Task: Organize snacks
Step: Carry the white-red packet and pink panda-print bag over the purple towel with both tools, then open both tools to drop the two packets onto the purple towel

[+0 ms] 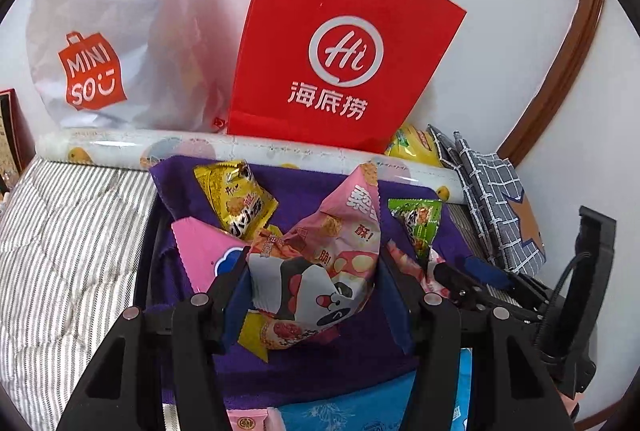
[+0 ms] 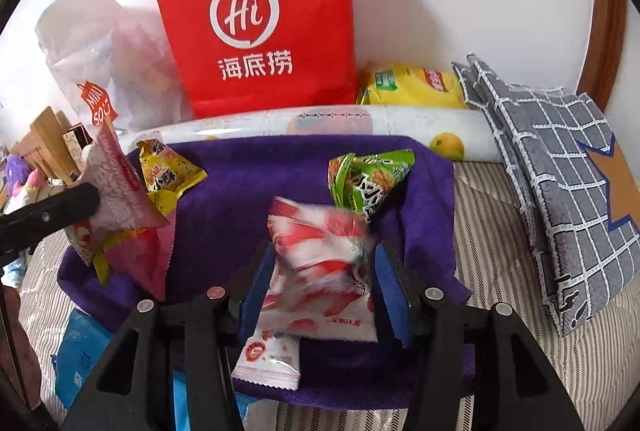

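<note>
Evidently sorting: left gripper (image 1: 312, 283) fingers clamp a pink panda snack packet (image 1: 320, 271), right gripper (image 2: 324, 287) fingers clamp a red-striped packet (image 2: 320, 263), lifted off the purple cloth (image 2: 240, 191)

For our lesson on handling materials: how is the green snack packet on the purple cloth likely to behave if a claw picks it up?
The green packet looks puffed and crinkled, so it is probably light and would dent under the claw's squeeze. Its glossy film may be slippery. It lies loose on the soft purple cloth, so a push would likely slide or flip it, not roll it.
</note>
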Action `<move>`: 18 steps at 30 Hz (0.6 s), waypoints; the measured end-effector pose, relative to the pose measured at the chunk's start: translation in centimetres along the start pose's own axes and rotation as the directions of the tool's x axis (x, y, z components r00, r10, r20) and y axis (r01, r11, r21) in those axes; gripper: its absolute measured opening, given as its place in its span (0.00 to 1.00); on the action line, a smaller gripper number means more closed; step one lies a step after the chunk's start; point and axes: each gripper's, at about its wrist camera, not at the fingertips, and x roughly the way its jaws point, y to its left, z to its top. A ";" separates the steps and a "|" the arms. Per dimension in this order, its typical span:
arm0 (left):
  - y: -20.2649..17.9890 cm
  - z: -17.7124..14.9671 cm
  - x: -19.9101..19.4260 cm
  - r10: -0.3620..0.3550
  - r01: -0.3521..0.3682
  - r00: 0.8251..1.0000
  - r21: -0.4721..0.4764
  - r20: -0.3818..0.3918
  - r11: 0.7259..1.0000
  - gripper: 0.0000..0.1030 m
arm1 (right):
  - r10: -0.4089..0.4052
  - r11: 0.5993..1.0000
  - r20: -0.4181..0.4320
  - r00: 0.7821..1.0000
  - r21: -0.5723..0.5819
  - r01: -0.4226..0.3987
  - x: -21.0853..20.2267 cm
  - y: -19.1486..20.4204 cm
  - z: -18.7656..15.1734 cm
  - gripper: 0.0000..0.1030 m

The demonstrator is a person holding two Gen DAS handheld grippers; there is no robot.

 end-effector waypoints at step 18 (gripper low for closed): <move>0.6 0.1 0.3 -0.038 0.037 0.999 -0.062 -0.016 0.997 0.72 | -0.003 0.999 0.032 0.999 0.037 0.002 -0.9 -0.5 0.4 0.65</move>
